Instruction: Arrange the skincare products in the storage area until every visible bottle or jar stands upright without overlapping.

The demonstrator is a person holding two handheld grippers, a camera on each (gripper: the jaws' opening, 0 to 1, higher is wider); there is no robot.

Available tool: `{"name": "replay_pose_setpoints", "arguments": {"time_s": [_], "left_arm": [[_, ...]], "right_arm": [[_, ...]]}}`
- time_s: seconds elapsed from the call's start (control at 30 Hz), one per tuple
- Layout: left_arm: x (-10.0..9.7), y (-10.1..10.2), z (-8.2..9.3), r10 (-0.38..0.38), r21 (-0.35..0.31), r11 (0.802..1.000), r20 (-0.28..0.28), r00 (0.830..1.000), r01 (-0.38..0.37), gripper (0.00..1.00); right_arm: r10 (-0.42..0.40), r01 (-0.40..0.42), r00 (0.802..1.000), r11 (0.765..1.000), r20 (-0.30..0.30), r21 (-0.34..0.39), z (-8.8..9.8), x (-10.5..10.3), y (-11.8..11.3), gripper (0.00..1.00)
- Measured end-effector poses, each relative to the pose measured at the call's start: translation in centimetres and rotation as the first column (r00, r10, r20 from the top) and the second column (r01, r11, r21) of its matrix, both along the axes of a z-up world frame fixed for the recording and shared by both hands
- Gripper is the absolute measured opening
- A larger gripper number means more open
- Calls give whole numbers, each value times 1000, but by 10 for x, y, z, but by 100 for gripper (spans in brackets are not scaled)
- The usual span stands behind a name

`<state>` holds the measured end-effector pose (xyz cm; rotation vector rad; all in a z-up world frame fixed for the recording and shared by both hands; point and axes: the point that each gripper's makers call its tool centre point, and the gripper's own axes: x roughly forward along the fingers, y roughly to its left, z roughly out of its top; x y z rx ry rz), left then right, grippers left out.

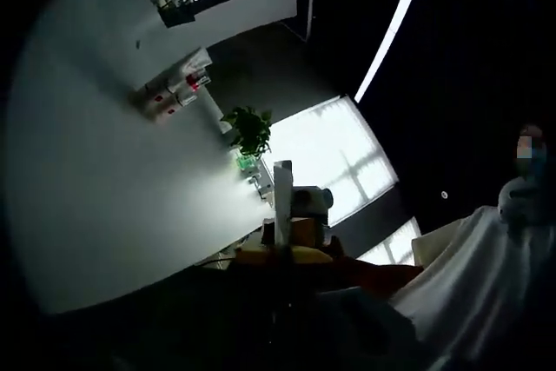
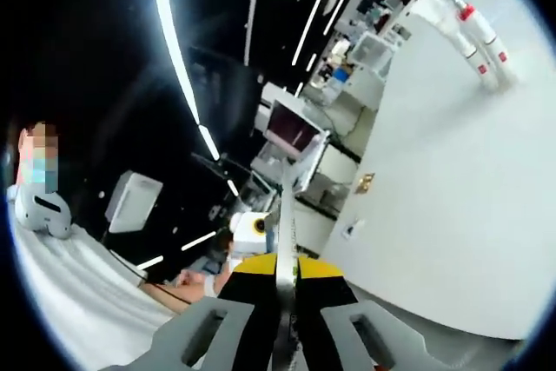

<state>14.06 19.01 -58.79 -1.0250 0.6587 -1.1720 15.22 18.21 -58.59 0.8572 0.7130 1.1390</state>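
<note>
Right tongs (image 2: 283,301) sit closest, jaws pressed together on a thin pale strip, perhaps the edge of a skincare item; what it is cannot be told. Left tongs (image 1: 283,241) look closed too, with one pale tube (image 1: 283,184) rising at their tips. Such a tube is likely light and slippery; gripping its middle seems safest. No bench or storage area can be made out

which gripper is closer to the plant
Left, likely. The plant lies ahead of the left hand-held gripper; the right hand-held gripper faces cluttered shelves elsewhere.
</note>
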Motion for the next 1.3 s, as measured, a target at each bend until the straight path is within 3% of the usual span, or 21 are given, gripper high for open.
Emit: {"name": "replay_pose_setpoints", "arguments": {"time_s": [0.1,0.23,0.27,0.3,0.33,0.37,0.5,0.73,0.83,0.97,1.07,1.2,1.3], "left_arm": [[1,3,5,5,-30,1000,2,1000,-5,0],[9,12,15,68,-88,994,-6,998,-68,0],[10,14,16,74,-101,992,-11,997,-75,0],[11,15,15,84,-94,992,-15,996,-85,0],[12,15,14,86,-86,992,-13,996,-87,0],[11,15,21,79,-127,989,-19,997,-80,0],[15,17,28,110,-174,978,-23,994,-112,0],[15,18,36,131,-195,973,25,991,-123,12],[15,18,36,130,-190,974,35,991,-121,17],[15,14,27,119,-140,984,38,992,-112,12],[13,11,18,97,-94,991,12,995,-96,0],[11,16,24,105,-105,989,44,994,-100,0],[13,18,23,104,-114,988,21,994,-101,0]], "right_arm": [[4,-4,1000,1000,7,17,3,-3,1,4],[77,-77,997,996,-1,-39,-6,-22,7,13],[83,-83,997,996,4,-43,-6,-24,8,11],[88,-88,996,996,3,-15,0,-27,10,1],[99,-99,995,995,16,27,8,-29,11,0],[76,-76,997,997,-3,13,5,-25,9,0],[24,-24,1000,999,2,39,11,-20,8,0],[-14,14,1000,999,-4,47,12,-17,8,0],[-42,42,999,998,-8,57,13,-13,6,0],[-63,65,998,994,-25,84,15,-8,5,0],[-67,69,997,993,-22,101,19,-6,5,0],[-57,59,998,993,-23,99,18,-6,9,0],[-56,57,998,993,-13,107,19,-5,11,0]]}}
